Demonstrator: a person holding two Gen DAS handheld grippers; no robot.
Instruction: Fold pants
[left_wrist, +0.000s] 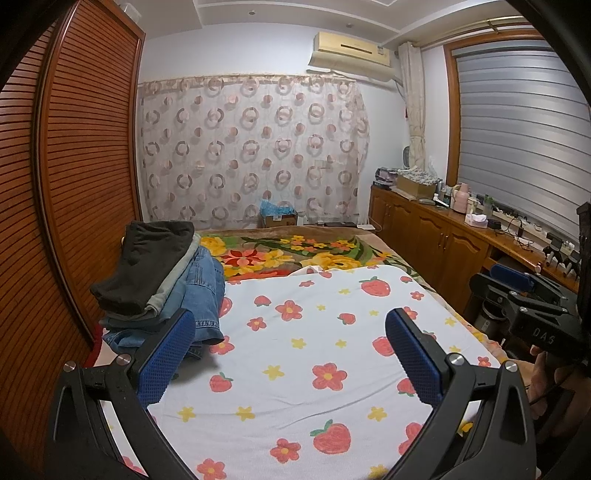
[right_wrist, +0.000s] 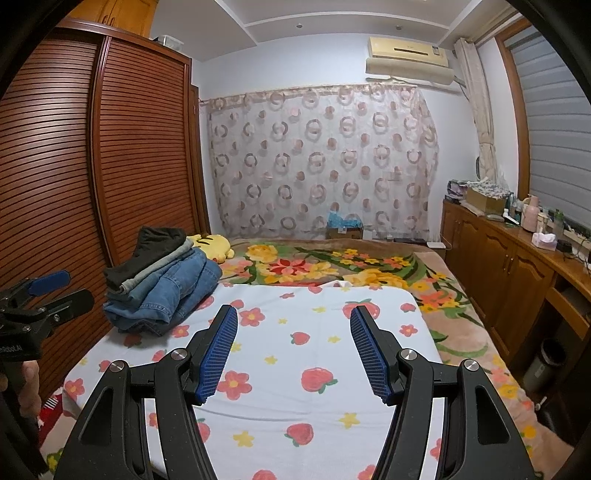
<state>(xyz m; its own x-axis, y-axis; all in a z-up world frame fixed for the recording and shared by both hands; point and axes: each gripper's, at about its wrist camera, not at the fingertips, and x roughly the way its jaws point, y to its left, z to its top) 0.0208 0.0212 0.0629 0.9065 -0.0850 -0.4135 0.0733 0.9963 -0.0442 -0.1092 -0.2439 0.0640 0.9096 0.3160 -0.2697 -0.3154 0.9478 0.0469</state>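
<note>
Evidently, both grippers are held above the strawberry sheet (right_wrist: 317, 369), which is spread over the near part of the bed and is taken as the landmark. The left gripper (left_wrist: 290, 347) is seen with its blue pads (left_wrist: 168, 356) set wide apart and nothing between them; only printed cloth is seen through the gap. The right gripper (right_wrist: 293, 349) is likewise spread wide, its pads (right_wrist: 218, 354) clear of the sheet and closed on nothing. The pants (right_wrist: 166, 291) are found as a folded stack at the sheet's far left corner: blue jeans at the bottom, a grey pair between, and a dark pair (left_wrist: 144, 266) on top, tilted toward the wardrobe (right_wrist: 122, 155). The stack is touched by neither gripper, though in the left wrist view the left pad is seen just in front of the jeans. A yellow plush toy (right_wrist: 214, 245) is seen just behind the stack. Beyond the sheet's far edge a floral blanket (right_wrist: 332, 266) is laid, and behind that a patterned curtain (right_wrist: 321, 158) is hung. To the sheet's right a wooden cabinet (right_wrist: 509, 266) is lined with small items. A hand (left_wrist: 546, 387) gripping the right gripper's handle is glimpsed at the right of the sheet in the left wrist view.
</note>
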